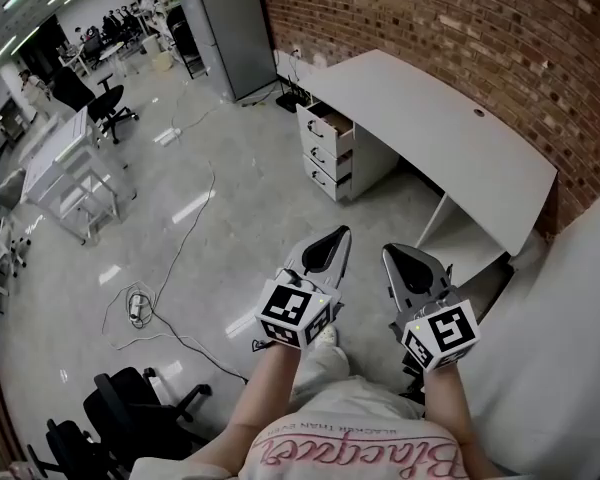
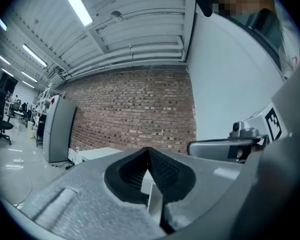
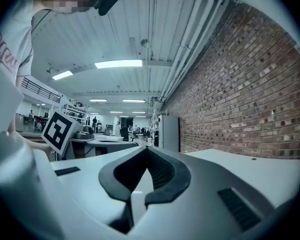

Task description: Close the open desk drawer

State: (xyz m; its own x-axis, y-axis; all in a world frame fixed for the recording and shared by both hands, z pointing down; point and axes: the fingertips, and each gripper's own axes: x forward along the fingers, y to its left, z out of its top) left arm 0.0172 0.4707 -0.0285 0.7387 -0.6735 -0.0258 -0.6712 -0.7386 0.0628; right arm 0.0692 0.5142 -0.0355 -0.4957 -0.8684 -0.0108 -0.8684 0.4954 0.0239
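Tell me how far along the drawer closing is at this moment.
Nothing looks done: the top drawer of the white three-drawer unit under the white desk stands pulled out. Both the left gripper and right gripper are shut and empty, far from it across the floor. Left: approach and push that drawer flush.

Closed left claw (image 2: 149,151) before brick wall (image 2: 135,109)
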